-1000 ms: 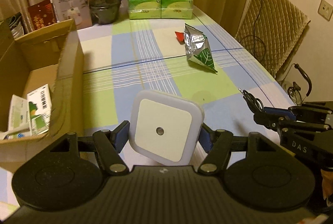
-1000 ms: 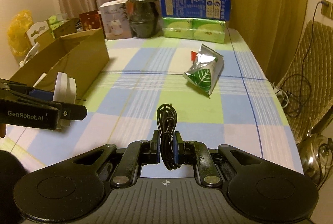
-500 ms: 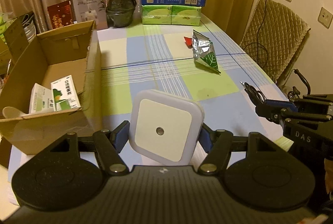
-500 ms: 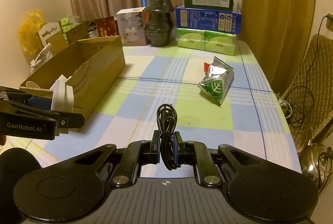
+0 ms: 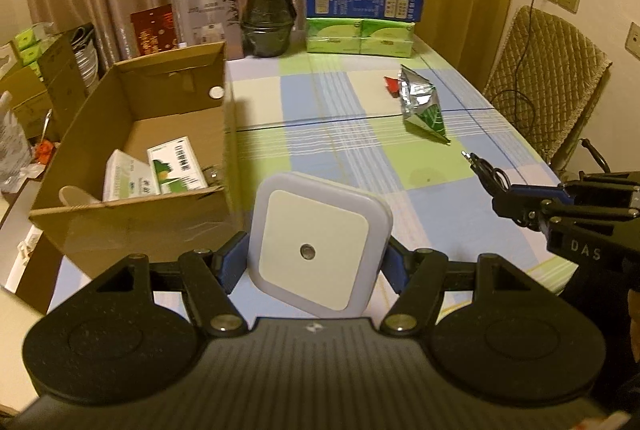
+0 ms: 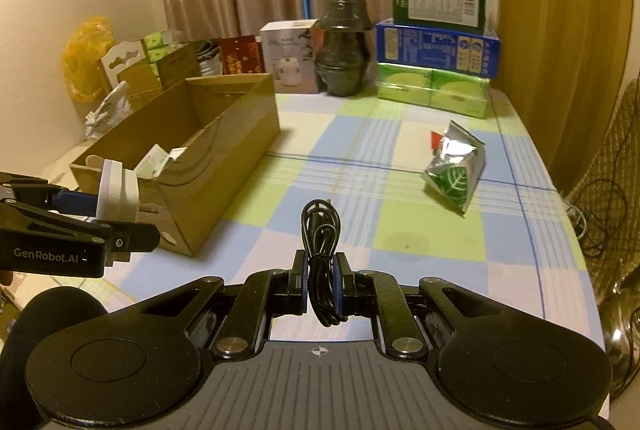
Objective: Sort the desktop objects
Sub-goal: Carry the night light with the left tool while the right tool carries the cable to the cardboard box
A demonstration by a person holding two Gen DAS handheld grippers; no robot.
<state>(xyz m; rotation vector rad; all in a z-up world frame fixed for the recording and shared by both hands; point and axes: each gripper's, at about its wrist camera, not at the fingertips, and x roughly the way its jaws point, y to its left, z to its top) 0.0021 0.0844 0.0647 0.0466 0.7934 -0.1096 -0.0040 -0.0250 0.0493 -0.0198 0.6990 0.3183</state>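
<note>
My left gripper (image 5: pixel 316 262) is shut on a white square night-light plug (image 5: pixel 318 244), held above the table's near edge; from the right wrist view the plug (image 6: pixel 118 192) shows side-on at the far left. My right gripper (image 6: pixel 320 286) is shut on a coiled black cable (image 6: pixel 322 250), whose loop sticks out past the pads; the cable (image 5: pixel 486 170) also shows in the left wrist view. An open cardboard box (image 5: pixel 132 110) stands on the table's left side with small green-and-white packets (image 5: pixel 176 170) inside. A silver and green foil pouch (image 5: pixel 424 106) lies on the checked cloth, right of centre.
At the table's far end stand a dark stacked pot (image 5: pixel 272 18), a white carton (image 5: pixel 210 16), a red packet (image 5: pixel 154 30) and stacked green and blue boxes (image 5: pixel 362 18). A padded chair (image 5: pixel 548 70) with cables is beside the table's right edge. More boxes (image 6: pixel 156 66) and a yellow bag (image 6: pixel 86 58) crowd the left.
Both grippers have pulled back and risen, so more of the table and the box's inside shows. Each keeps its hold unchanged.
</note>
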